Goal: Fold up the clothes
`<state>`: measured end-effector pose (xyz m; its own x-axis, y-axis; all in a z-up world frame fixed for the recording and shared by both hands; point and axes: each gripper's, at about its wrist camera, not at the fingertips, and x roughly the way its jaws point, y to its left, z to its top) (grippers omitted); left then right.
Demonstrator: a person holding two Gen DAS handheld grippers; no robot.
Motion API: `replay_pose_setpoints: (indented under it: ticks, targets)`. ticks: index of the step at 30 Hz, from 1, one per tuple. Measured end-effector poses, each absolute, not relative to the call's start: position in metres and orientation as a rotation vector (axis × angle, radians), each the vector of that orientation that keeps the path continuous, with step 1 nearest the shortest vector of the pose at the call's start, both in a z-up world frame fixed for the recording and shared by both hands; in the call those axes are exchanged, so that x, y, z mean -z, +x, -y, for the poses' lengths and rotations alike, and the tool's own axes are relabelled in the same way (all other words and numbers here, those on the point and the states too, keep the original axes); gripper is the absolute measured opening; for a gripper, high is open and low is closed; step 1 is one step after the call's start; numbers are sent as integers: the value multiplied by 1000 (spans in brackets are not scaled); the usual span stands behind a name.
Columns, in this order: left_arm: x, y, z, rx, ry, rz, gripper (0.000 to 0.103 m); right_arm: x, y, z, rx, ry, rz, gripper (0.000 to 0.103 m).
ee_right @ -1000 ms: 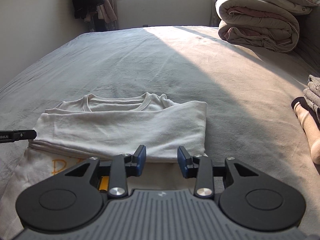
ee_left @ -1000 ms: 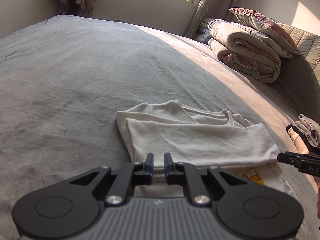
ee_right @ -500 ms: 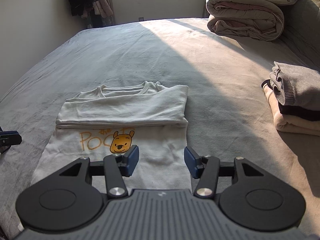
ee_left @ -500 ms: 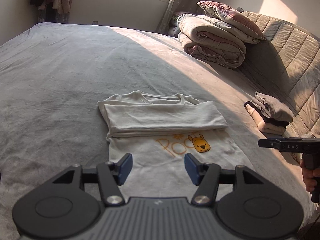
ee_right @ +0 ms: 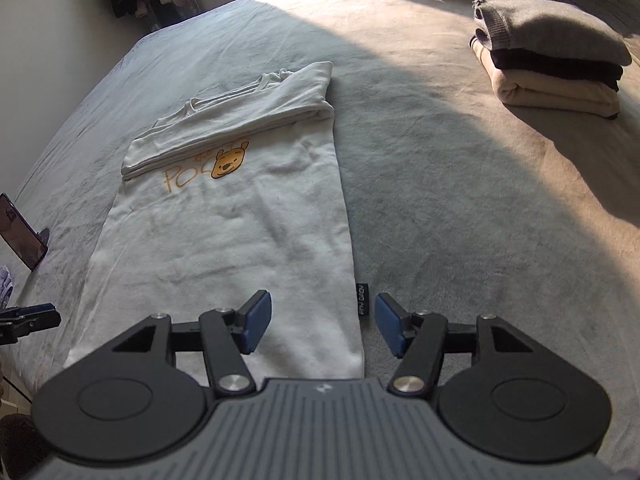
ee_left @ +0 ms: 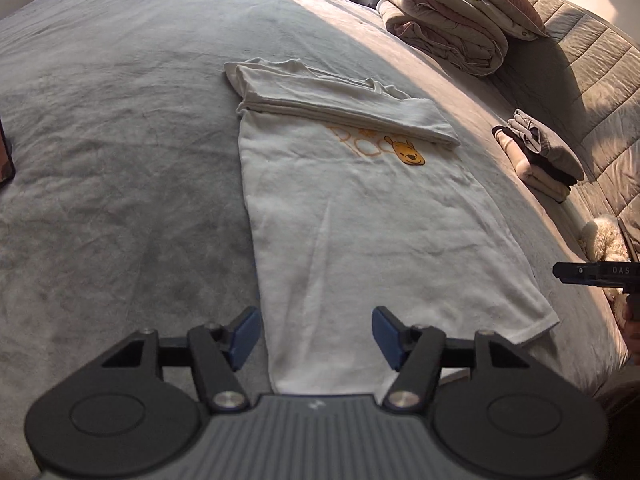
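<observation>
White T-shirt (ee_left: 360, 216) flat on grey bed (ee_left: 120, 140), top part folded down over bear print (ee_left: 408, 154). Left gripper (ee_left: 316, 338) above hem's left corner, fingers (ee_left: 244, 336) spread wide, holding nothing. Right gripper (ee_right: 322, 328) above right hem edge, fingers (ee_right: 390, 330) wide apart, empty. Folded clothes stack (ee_right: 552, 60) well apart at right.

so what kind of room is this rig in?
Almost certainly a home bedroom: the white T-shirt lies on a wide bed with a padded headboard, a rolled duvet at its head, and folded clothes stacked nearby.
</observation>
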<state>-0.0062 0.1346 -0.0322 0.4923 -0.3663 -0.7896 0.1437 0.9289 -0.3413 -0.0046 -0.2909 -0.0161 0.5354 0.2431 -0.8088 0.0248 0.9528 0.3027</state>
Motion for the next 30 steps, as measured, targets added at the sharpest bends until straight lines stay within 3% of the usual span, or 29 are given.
replay_pose_setpoints:
  ticks: [6,11,16,19,24,28,30]
  targets:
    - [58,-18,-162,303,-436,-1082,58,40,-21,321,-101,508,-1056,62]
    - [75,-19,-172,405,-641,-1175,37,59,-24,338,-133,737,-1124,60]
    - [86,-21,-172,433,-680,-1194,31,66,-24,344,-159,799,-1132,57]
    - [92,-18,-173,447,-714,-1220,20,69,-22,344,-183,812,-1142,55]
    - [95,-15,-169,471,-746,-1233,15,73,-19,344,-221,834,-1160,39]
    - [91,-15,-171,496,-758,-1218,12,74,-16,343,-261,847,-1174,12]
    - [88,-15,-175,514,-795,-1194,11,72,-14,343,-281,855,-1172,11]
